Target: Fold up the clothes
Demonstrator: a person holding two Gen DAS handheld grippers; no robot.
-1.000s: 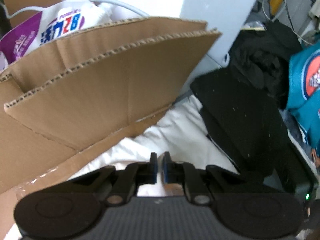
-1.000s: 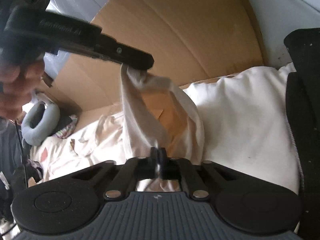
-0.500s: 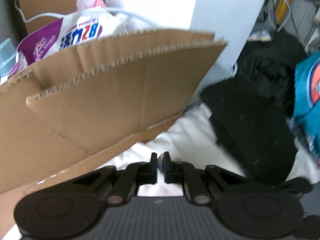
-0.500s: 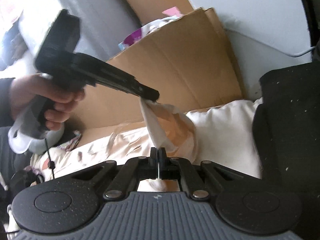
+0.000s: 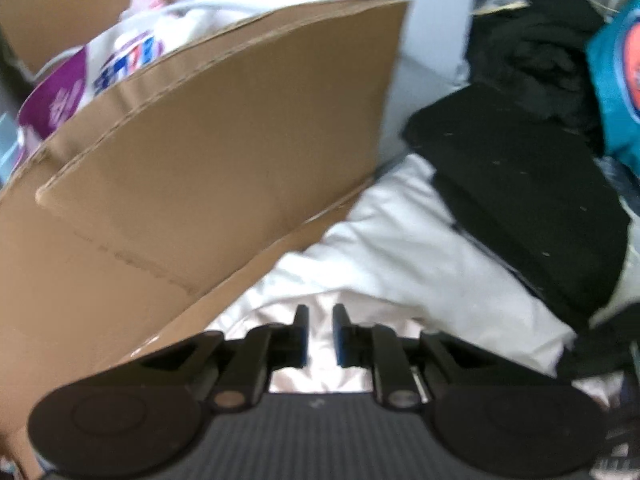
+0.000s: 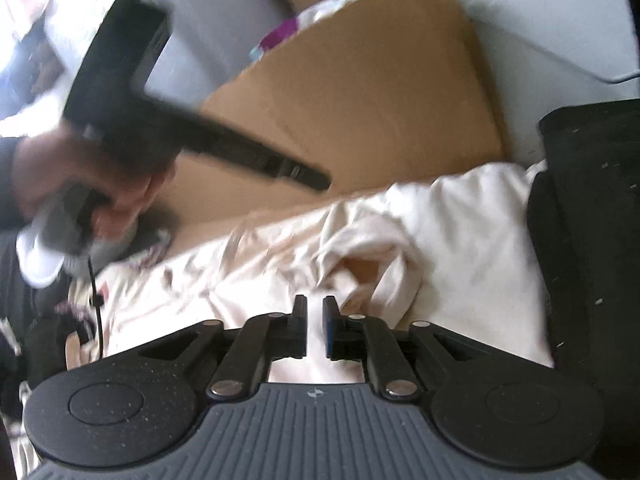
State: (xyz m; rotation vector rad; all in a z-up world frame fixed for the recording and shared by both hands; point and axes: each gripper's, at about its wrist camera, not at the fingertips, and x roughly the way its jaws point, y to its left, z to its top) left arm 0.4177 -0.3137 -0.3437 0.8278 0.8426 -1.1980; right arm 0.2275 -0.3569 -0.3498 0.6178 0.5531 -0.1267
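Note:
A cream garment lies crumpled on the bed, partly over a white pillow. My right gripper hovers just above its near edge. Its jaws are opening, and the pads press on nothing; pale cloth shows through the narrow gap from below. My left gripper, held by a person's hand, slants down from the left with nothing hanging from its tip. In the left wrist view the left gripper is also opening, with the cream garment beneath and nothing pinched.
A tall cardboard sheet leans along the left and back of the bed. Folded black clothes are stacked on the right, with a teal garment beyond. A printed bag sits behind the cardboard.
Both grippers held the cream cloth stretched up between them. Now both have parted their jaws, and the cloth has dropped into a rumpled heap on the bed.

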